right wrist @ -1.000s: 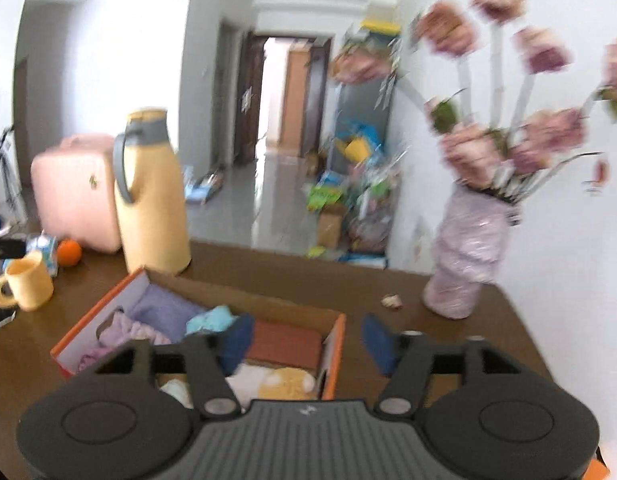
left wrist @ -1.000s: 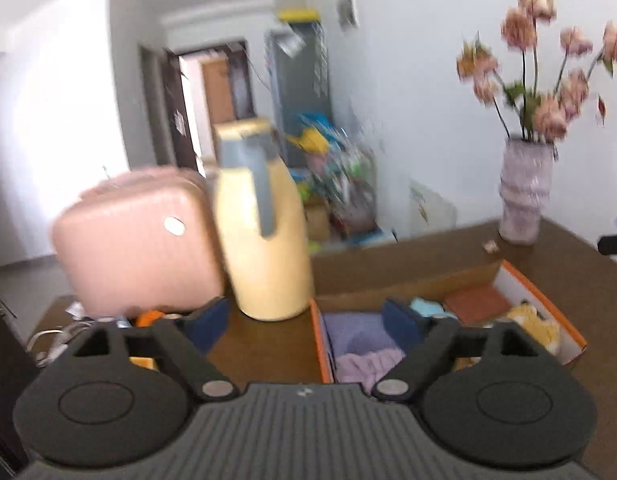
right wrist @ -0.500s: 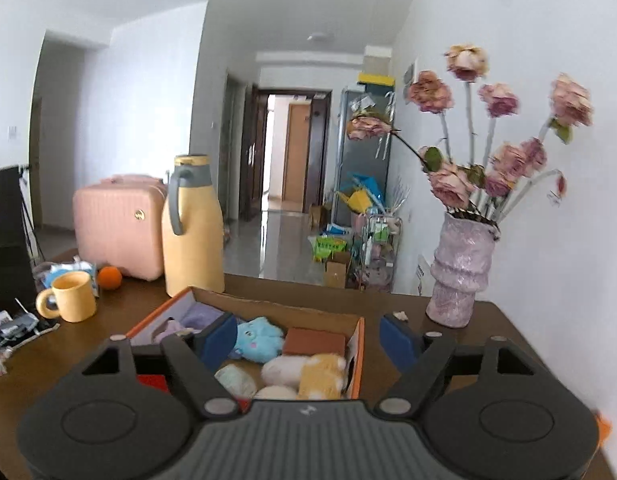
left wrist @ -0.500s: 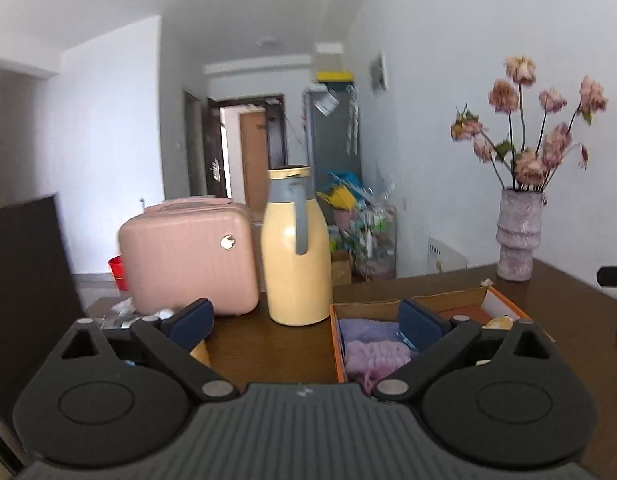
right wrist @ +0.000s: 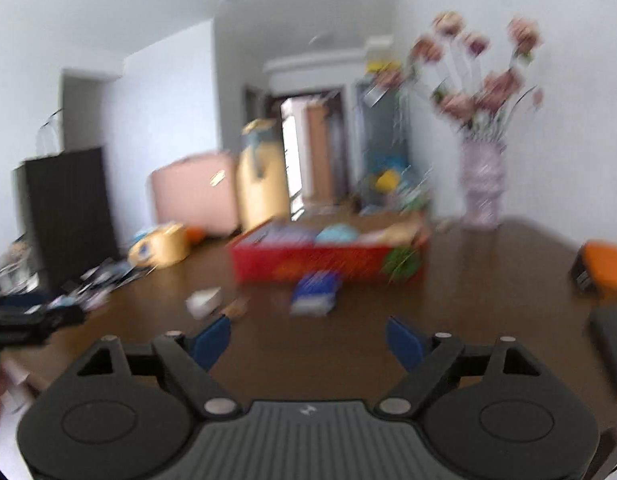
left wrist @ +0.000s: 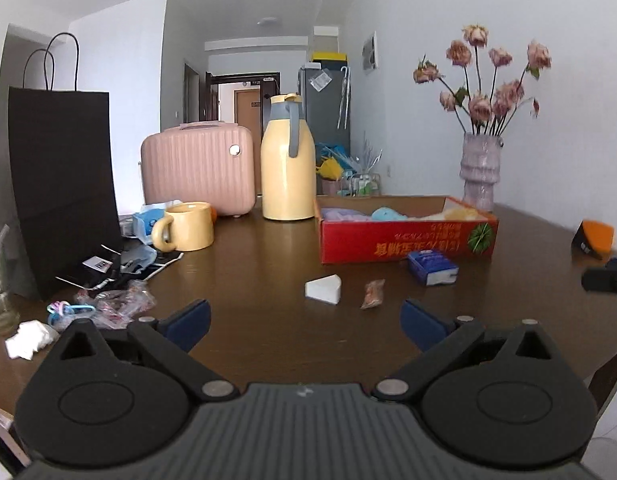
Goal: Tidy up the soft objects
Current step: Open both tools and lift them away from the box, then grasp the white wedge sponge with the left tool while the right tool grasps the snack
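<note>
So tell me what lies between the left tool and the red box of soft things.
Bare table lies straight ahead of the left tool, then a white wedge, a small brown packet and a blue pack before the red box.

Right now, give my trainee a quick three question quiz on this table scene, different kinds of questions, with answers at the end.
1. True or false: the left gripper holds a soft toy.
2. What lies closest in front of the red box? A) yellow mug B) blue packet C) vase
3. Fill in: the white wedge lies beside a small brown ____.

Key: 1 false, its jaws are empty. 2 B. 3 wrapper.
</note>
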`<action>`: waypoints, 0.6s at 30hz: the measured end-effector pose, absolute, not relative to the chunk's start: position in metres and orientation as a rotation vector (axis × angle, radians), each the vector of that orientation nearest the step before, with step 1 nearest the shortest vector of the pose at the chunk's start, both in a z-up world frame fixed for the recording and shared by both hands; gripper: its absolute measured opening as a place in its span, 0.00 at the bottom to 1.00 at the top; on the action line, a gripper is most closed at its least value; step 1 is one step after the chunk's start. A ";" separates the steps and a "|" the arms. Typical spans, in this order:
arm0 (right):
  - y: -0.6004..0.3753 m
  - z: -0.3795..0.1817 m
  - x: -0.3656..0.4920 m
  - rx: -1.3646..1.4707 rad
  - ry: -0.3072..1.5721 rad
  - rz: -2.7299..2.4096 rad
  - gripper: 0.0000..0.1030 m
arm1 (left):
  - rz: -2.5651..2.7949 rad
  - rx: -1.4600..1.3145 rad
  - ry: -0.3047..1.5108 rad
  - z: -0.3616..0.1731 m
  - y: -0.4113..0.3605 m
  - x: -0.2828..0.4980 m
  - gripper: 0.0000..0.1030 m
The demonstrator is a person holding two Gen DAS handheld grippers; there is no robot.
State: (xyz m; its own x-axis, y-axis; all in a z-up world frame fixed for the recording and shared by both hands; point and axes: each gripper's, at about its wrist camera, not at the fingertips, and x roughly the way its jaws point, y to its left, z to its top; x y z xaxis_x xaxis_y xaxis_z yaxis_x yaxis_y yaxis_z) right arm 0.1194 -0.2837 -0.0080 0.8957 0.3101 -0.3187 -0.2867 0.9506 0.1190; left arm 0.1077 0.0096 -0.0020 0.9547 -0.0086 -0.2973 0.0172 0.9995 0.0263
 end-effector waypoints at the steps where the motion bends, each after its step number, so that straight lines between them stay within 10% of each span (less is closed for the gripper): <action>1: -0.280 -0.010 0.119 0.051 0.351 0.322 0.82 | -0.008 0.042 0.312 -0.003 0.011 0.107 1.00; 18: -0.197 -0.032 0.258 0.104 0.565 0.447 0.56 | -0.074 0.056 0.483 -0.035 0.023 0.238 0.90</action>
State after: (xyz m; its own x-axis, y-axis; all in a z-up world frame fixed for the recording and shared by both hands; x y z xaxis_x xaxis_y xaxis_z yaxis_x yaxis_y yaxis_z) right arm 0.2584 -0.1969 -0.0324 0.7519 0.4370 -0.4937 -0.3806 0.8991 0.2162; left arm 0.2381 0.0226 -0.0346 0.8830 -0.0576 -0.4659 0.0841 0.9958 0.0364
